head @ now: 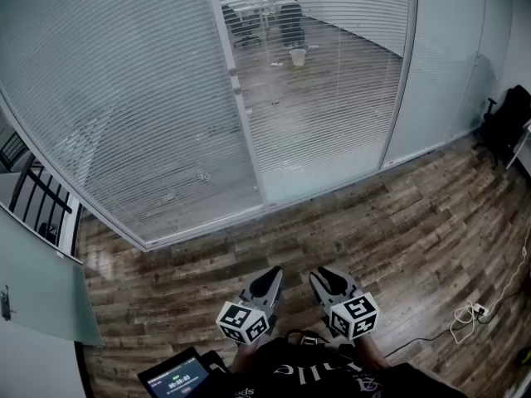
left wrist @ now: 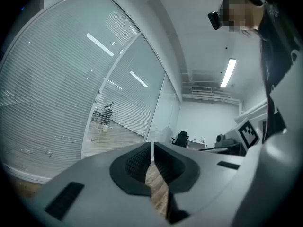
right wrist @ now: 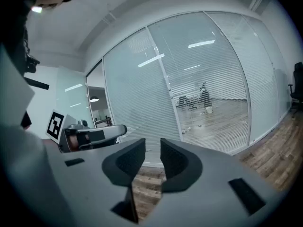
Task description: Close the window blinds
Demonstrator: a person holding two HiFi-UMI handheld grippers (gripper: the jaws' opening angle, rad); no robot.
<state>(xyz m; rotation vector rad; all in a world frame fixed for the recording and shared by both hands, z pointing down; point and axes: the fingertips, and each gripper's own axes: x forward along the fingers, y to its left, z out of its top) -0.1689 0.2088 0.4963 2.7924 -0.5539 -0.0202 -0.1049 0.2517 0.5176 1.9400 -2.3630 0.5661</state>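
A glass wall with horizontal blinds fills the top of the head view. The left panel's blinds (head: pixel 124 98) look flat and opaque. Through the slats of the middle panel's blinds (head: pixel 332 106), (left wrist: pixel 118 119), (right wrist: pixel 213 103) I see a room with chairs and a pale bucket. Both grippers are held low by the person's body, well short of the wall. My left gripper (head: pixel 267 282), (left wrist: pixel 152 148) has its jaws together, empty. My right gripper (head: pixel 328 279), (right wrist: pixel 153 148) shows a narrow gap between its pads with nothing in it.
Wood-plank floor (head: pixel 373 230) lies between me and the wall. A black chair (head: pixel 506 123) stands at the right edge. A cable with a power strip (head: pixel 473 312) lies on the floor at the lower right. A small screen (head: pixel 174 378) sits at the bottom left, beside a white panel (head: pixel 33 280).
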